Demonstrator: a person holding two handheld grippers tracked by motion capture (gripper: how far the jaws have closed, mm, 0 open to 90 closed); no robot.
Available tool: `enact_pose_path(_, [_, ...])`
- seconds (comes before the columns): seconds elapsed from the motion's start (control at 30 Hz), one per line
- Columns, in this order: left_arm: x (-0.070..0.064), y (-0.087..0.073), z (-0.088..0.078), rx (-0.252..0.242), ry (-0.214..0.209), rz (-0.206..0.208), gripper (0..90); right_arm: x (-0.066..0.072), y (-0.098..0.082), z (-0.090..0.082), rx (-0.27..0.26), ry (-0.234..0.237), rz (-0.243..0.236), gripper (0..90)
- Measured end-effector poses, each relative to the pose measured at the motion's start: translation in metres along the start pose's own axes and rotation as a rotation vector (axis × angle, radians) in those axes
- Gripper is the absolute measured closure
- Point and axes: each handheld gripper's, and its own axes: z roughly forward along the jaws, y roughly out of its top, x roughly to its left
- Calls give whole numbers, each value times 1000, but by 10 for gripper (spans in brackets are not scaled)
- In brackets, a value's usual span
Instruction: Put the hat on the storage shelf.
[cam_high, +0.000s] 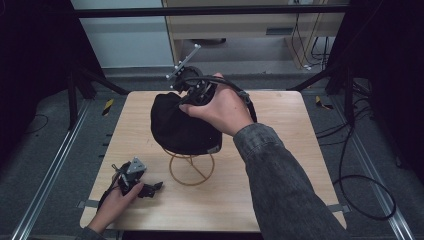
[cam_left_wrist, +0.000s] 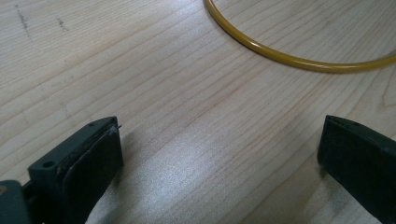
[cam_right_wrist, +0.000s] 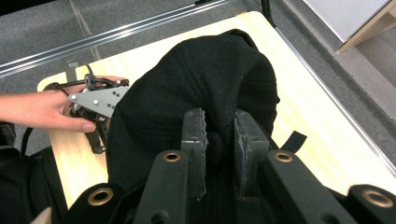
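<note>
A black cap (cam_high: 181, 126) sits on top of a yellow wire stand (cam_high: 192, 169) near the middle of the wooden table (cam_high: 280, 165). My right gripper (cam_high: 190, 92) holds the cap's far edge from above; in the right gripper view its jaws are shut on a fold of the cap (cam_right_wrist: 196, 79), and the gripper (cam_right_wrist: 219, 122) pinches black cloth. My left gripper (cam_high: 155, 187) rests low on the table at the front left, held by a hand. Its jaws stand wide apart over bare wood (cam_left_wrist: 219, 140), with the stand's yellow ring (cam_left_wrist: 299, 59) just ahead.
The table's front edge lies close behind the left hand. Metal rails (cam_high: 55, 165) run along both sides on the grey floor, and cables (cam_high: 360, 185) lie at the right. A sleeved forearm (cam_high: 280, 175) crosses the table's right half.
</note>
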Motion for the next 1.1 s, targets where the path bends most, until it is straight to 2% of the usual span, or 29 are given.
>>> enact_pose_path(0.4, [0,0,0,0,0,0,0,1,2,11,13,15,-2,764])
enact_pose_path(1.1, [0,0,0,0,0,1,0,2,5,26,68,20,-1,752])
